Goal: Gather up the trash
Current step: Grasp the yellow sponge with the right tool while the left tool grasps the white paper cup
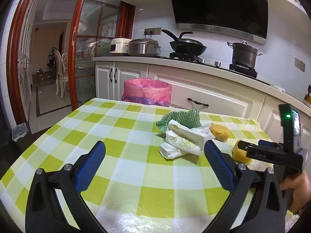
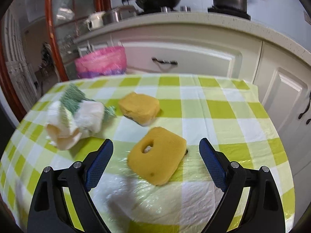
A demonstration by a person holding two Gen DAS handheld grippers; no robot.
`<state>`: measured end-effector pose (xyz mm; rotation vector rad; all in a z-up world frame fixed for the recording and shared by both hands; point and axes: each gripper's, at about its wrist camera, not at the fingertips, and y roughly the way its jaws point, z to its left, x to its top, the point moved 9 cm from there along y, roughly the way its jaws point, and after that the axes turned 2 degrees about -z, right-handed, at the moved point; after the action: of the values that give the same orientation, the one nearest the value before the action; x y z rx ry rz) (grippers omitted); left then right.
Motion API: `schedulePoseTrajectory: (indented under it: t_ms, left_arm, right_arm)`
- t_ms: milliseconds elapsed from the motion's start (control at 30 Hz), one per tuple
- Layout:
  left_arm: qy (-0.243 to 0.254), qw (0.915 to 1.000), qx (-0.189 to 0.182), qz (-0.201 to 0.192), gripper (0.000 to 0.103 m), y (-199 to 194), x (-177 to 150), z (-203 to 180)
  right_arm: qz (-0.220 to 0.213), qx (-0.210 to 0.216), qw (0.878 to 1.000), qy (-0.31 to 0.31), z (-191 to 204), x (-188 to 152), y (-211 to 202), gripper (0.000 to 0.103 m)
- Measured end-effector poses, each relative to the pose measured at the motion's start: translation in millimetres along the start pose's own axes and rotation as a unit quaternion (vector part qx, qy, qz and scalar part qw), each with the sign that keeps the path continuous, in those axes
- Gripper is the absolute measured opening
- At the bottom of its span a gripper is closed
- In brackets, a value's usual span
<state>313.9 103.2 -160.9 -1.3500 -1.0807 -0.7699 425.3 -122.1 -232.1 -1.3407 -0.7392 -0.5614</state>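
On the green-checked table (image 1: pixel 120 128) lies crumpled white paper (image 1: pixel 182 139) on a green wavy cloth (image 1: pixel 184 117), with two yellow sponges (image 1: pixel 219 132) to its right. My left gripper (image 1: pixel 155 151) is open, low over the table, the paper just beyond its right finger. In the right wrist view my right gripper (image 2: pixel 156 147) is open around the near yellow sponge (image 2: pixel 157 157), which has a hole in its top; the pads stand apart from it. The second sponge (image 2: pixel 140 107) and the paper (image 2: pixel 75 124) lie farther back. A bin with a pink bag (image 1: pixel 147 91) stands behind the table.
White kitchen cabinets (image 1: pixel 210 97) and a counter with a wok (image 1: pixel 187 46), pots (image 1: pixel 244 55) and cookers run behind the table. A doorway with a red wooden frame (image 1: pixel 77 44) opens at the left. A hand (image 1: pixel 297 190) holds the right gripper at the view's right edge.
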Motion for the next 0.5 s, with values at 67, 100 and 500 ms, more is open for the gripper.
schedulePoseTrajectory:
  t_ms: [67,100,500]
  left_arm:
    - [0.002,1.0000,0.000,0.004,0.098,3,-1,-1]
    - [0.003,1.0000,0.000,0.006,0.098,5,-1,-1]
    - [0.002,0.9996,-0.007,0.027,0.098,37,4,-20]
  right_arm:
    - [0.014,-0.004,1.000,0.006,-2,-2,8,0.084]
    - [0.019,-0.005,1.000,0.008,-2,-4,11,0.083]
    - [0.058,0.029,0.998,0.018,1,-20,20,0.060]
